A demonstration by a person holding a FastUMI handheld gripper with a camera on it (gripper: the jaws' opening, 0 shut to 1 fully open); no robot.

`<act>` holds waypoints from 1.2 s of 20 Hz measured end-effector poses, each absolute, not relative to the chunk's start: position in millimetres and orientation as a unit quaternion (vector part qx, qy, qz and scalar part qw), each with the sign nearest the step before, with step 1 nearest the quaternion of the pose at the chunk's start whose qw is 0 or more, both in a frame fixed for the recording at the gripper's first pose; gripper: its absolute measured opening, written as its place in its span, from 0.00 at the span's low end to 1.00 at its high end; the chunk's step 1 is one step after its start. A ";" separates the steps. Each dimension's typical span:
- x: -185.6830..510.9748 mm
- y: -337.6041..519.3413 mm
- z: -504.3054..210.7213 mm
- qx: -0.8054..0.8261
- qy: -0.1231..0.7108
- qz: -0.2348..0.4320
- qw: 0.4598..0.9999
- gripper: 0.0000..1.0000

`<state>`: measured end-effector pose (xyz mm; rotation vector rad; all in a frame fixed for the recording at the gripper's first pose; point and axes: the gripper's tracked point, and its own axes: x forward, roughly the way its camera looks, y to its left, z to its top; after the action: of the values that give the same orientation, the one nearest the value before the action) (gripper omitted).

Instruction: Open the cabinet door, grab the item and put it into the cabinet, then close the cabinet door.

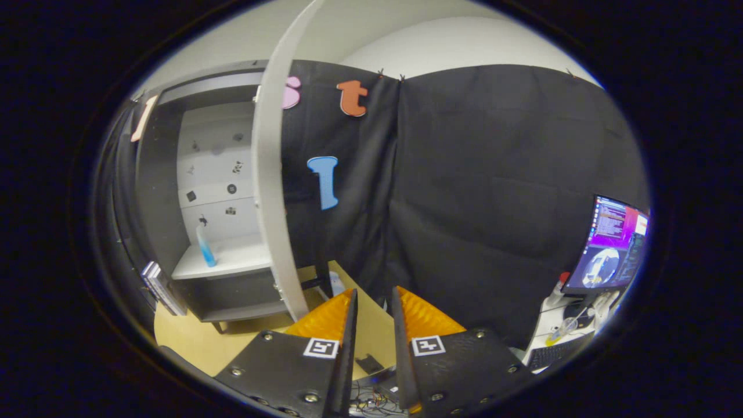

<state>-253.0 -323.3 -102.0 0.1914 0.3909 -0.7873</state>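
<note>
The cabinet (159, 191) stands on the wooden table, off to the left of my fingers. Its door (268, 174) is swung open and I see it edge-on, as a pale curved band just left of my left finger. Inside, a blue spray bottle (204, 244) stands upright on the white shelf (232, 260), near the shelf's left side. My gripper (373, 297) hangs above the table to the right of the door, its fingers a narrow gap apart with nothing between them.
The wooden table (191, 339) runs under the cabinet and my fingers. A small dark object (369, 364) lies on it between the fingers, with loose wires below. To the far right a lit monitor (609, 244), a keyboard (557, 351) and desk clutter stand.
</note>
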 end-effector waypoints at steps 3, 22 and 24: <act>-251.9 -333.8 -99.5 0.084 0.184 -0.390 0.898 0.32; -213.8 -325.1 -88.5 0.057 0.167 -0.315 0.932 0.68; -213.1 -322.5 -87.7 0.059 0.168 -0.307 0.935 0.68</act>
<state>-213.1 -322.5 -87.7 0.1198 0.3441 -0.6284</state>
